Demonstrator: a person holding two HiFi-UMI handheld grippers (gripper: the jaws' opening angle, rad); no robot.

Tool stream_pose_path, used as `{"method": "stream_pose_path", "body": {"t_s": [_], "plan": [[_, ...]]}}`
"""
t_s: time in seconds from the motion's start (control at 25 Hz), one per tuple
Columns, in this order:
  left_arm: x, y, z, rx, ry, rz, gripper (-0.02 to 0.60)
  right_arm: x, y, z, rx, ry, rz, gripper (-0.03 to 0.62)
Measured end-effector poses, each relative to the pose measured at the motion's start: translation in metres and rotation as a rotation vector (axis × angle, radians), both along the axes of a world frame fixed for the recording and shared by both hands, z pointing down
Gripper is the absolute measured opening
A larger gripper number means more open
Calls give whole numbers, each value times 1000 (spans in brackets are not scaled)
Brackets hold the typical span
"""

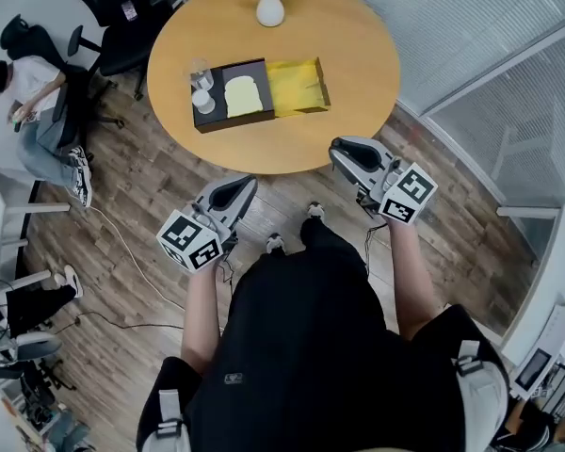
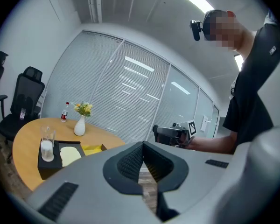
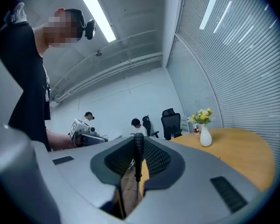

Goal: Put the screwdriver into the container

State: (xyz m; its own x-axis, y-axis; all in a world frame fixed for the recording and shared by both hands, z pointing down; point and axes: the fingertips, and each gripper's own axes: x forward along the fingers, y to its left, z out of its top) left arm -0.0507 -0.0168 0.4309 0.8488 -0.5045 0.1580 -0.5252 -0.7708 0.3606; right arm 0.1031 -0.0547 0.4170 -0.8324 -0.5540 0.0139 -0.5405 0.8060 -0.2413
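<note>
At lower centre of head view, right claw (image 1: 348, 156) clenched on screwdriver (image 3: 138, 149), handle upright between pads. Left claw (image 1: 235, 192) closed, empty. Likely carry step: both short of surface (image 1: 358, 55). Yellow container (image 1: 299, 88) upper centre, well apart. Next: reach over rim, lower, release. Screwdriver tip hidden; tool unseen in head view.

Left grey two-jaw gripper (image 1: 249, 185) held about level, jaws together and empty, right grey gripper (image 1: 339, 150) clamped on thin black-handled screwdriver (image 3: 137, 149), bare forearms (image 1: 200, 298) stretched forward
</note>
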Motion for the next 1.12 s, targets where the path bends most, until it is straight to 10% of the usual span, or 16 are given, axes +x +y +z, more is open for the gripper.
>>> {"method": "stream_pose_path", "body": {"t_s": [0.56, 1.12], "plan": [[61, -49, 2, -9, -4, -176, 5, 48, -61, 17, -46, -11, -191, 58], [49, -57, 11, -31, -7, -273, 5, 33, -93, 36, -77, -1, -268, 59]]}}
